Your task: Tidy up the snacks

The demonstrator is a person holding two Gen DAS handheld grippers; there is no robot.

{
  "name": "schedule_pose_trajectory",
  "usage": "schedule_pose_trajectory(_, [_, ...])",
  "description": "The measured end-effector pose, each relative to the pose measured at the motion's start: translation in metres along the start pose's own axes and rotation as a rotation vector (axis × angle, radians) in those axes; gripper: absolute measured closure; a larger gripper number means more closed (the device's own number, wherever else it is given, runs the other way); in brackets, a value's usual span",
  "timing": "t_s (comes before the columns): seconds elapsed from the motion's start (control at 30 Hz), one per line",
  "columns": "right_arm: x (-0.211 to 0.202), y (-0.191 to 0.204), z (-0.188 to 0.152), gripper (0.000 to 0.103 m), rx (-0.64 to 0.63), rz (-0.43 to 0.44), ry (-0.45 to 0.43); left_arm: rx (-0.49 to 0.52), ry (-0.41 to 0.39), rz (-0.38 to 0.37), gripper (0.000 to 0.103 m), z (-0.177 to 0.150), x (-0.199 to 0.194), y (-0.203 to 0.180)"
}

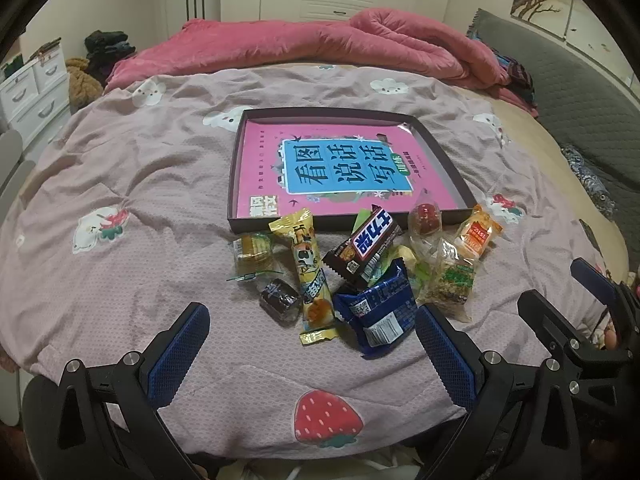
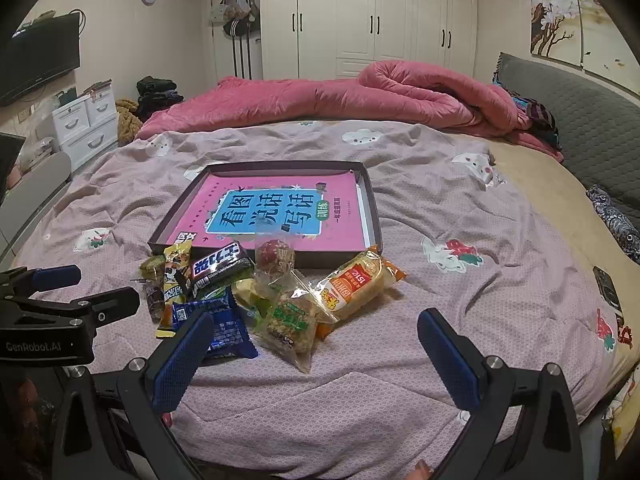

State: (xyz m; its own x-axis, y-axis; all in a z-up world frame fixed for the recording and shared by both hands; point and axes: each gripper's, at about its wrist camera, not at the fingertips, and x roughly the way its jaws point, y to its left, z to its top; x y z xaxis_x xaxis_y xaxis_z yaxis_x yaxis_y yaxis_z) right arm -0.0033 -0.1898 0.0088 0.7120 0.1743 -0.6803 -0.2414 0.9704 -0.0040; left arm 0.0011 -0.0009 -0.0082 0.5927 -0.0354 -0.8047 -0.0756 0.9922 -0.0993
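Note:
A pile of wrapped snacks lies on the bed in front of a shallow dark tray with a pink book in it. In the pile are a Snickers bar, a blue packet, a yellow cow-print bar, an orange packet, a green-labelled clear packet and a red round sweet. My left gripper is open and empty just before the pile. My right gripper is open and empty, near the green-labelled packet.
The snacks lie on a mauve quilt with a strawberry print. A rolled pink duvet lies at the back. A grey headboard runs along the right. White drawers stand at the left.

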Motion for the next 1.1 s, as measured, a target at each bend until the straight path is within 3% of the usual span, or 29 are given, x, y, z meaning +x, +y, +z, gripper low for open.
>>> schedule_pose_trajectory(1.1, [0.0007, -0.0014, 0.0001, 0.000, 0.006, 0.001, 0.003, 0.011, 0.008, -0.006, 0.001, -0.0024, -0.0001, -0.0031])
